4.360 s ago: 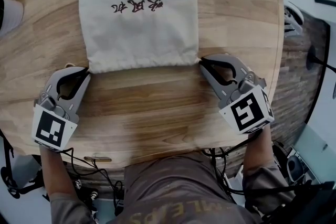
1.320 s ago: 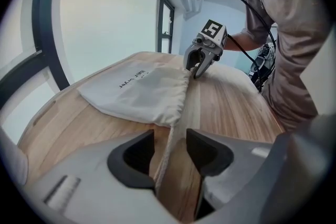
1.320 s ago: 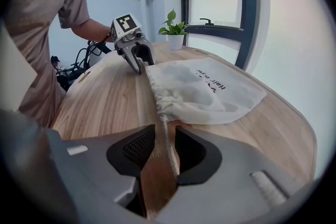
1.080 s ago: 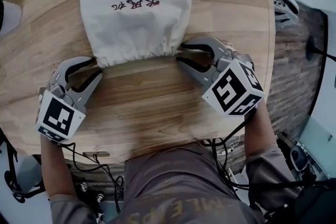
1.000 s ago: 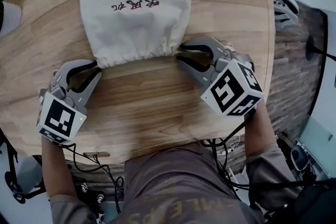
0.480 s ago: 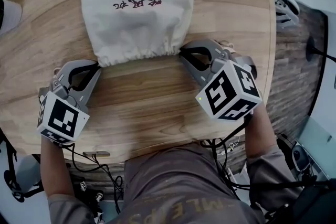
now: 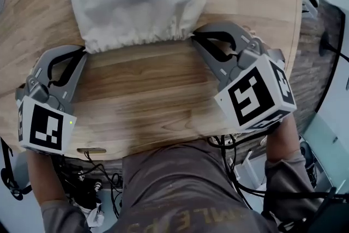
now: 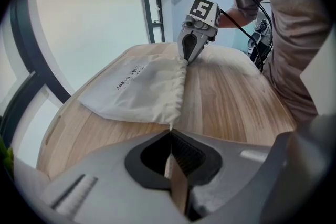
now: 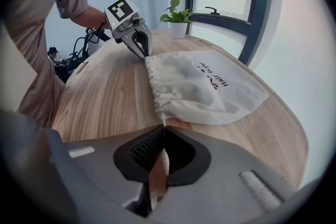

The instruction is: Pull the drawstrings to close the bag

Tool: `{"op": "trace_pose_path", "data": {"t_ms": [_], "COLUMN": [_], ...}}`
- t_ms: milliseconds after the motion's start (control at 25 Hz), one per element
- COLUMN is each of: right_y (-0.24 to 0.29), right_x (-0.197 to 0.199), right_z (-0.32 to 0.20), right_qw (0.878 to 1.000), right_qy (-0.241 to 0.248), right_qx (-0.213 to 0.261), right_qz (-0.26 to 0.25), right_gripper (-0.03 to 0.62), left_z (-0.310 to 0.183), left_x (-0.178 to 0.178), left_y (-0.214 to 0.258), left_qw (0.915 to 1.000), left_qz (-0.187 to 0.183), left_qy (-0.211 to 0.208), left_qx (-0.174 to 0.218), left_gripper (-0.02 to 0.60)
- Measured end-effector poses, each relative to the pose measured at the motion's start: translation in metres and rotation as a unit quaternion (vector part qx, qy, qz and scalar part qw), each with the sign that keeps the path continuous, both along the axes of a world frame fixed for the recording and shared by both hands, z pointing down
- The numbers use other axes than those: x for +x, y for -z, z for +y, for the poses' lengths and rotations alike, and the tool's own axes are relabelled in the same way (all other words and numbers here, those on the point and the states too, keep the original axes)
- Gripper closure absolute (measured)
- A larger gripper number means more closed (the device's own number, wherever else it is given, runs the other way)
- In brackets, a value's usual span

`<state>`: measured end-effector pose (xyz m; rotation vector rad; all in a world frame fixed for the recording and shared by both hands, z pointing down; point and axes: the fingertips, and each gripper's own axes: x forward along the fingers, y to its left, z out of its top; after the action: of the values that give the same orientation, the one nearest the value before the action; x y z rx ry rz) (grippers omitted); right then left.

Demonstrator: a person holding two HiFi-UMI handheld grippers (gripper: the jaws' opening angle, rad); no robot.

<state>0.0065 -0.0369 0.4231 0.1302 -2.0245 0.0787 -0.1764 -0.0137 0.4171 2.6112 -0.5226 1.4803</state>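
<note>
While nose-down, left hand-held gripper, right hand-held gripper on drawstrings.

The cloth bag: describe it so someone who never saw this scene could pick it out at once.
On the wooden table lies a cream bag, its puckered mouth stretched between the left gripper and right gripper. Only it bears red characters and the words Hair Dryer.

The bag was matt, off-white woven cloth, finely creased where its mouth was gathered, with a drawstring of the same pale cloth. The tabletop was smooth planked wood with visible grain and a soft satin sheen. The left gripper and the right gripper looked like matt grey plastic, with black ribbed pads.
</note>
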Motion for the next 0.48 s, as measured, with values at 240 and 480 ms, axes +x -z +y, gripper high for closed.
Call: {"op": "trace_pose_path", "data": {"t_ms": [240, 480], "right_y": [0.000, -0.004], "right_x": [0.015, 0.052], "right_z": [0.003, 0.004], "right_qw": [1.000, 1.000], "right_qy": [0.008, 0.005], "right_qx": [-0.003, -0.013], "right_qz": [-0.003, 0.007], "right_gripper": [0.560, 0.560], "left_z": [0.004, 0.000], "left_x": [-0.028, -0.028], "left_y": [-0.001, -0.003], "left_qw": [0.9992, 0.9961], "left_qz": [0.002, 0.036], "left_qy": [0.034, 0.074], "left_qx": [-0.019, -0.032], "left_gripper": [0.577, 0.577]}}
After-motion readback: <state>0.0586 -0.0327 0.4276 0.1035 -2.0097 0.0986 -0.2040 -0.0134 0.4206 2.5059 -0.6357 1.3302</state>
